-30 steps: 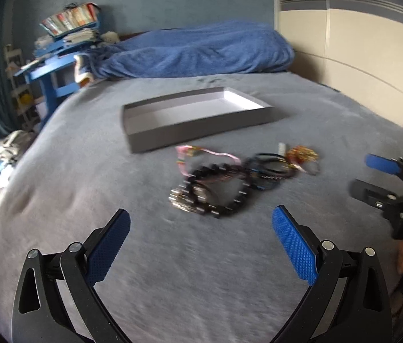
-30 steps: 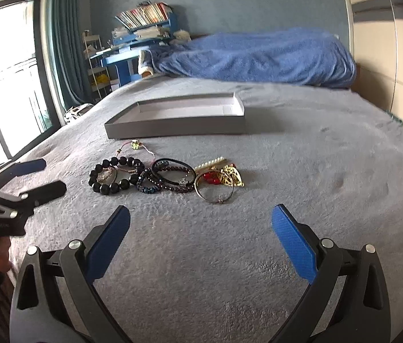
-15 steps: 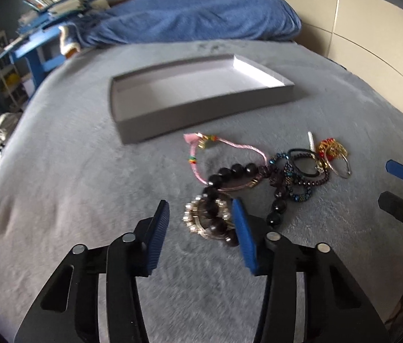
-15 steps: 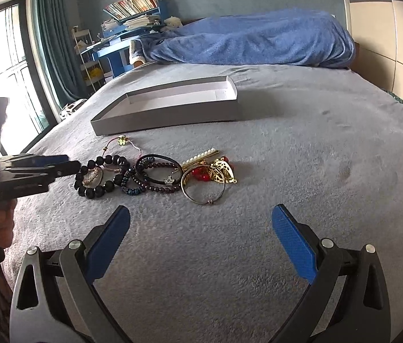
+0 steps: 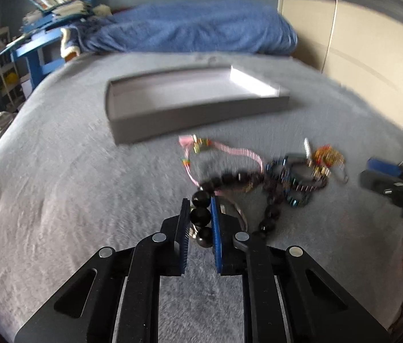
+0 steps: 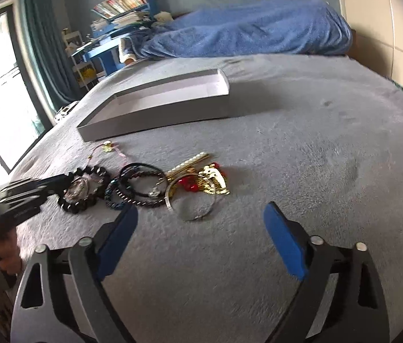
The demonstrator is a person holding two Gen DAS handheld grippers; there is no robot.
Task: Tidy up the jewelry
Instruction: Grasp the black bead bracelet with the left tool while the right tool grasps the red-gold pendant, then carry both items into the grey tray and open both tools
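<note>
A pile of jewelry lies on the grey bed cover in front of a shallow grey tray [image 5: 201, 114]. My left gripper [image 5: 200, 204] is shut on the black bead bracelet [image 5: 201, 215] at the pile's near left end; in the right wrist view the bracelet [image 6: 85, 191] shows beside that gripper [image 6: 67, 178]. A pink cord bracelet [image 5: 230, 151], dark beaded bracelets [image 6: 141, 184], a silver bangle [image 6: 191, 203] and gold and red pieces [image 6: 211, 180] lie close by. My right gripper [image 6: 200, 225] is open and empty, just short of the bangle.
The tray [image 6: 155, 108] sits beyond the pile with nothing visible in it. A rumpled blue blanket [image 6: 244, 34] lies at the bed's far end. A blue desk with books [image 6: 109, 43] stands at the back left, a wardrobe [image 5: 358, 43] on the right.
My left gripper moved forward onto the pile and closed on the black bead bracelet. My right gripper moved closer to the pile, still open.
</note>
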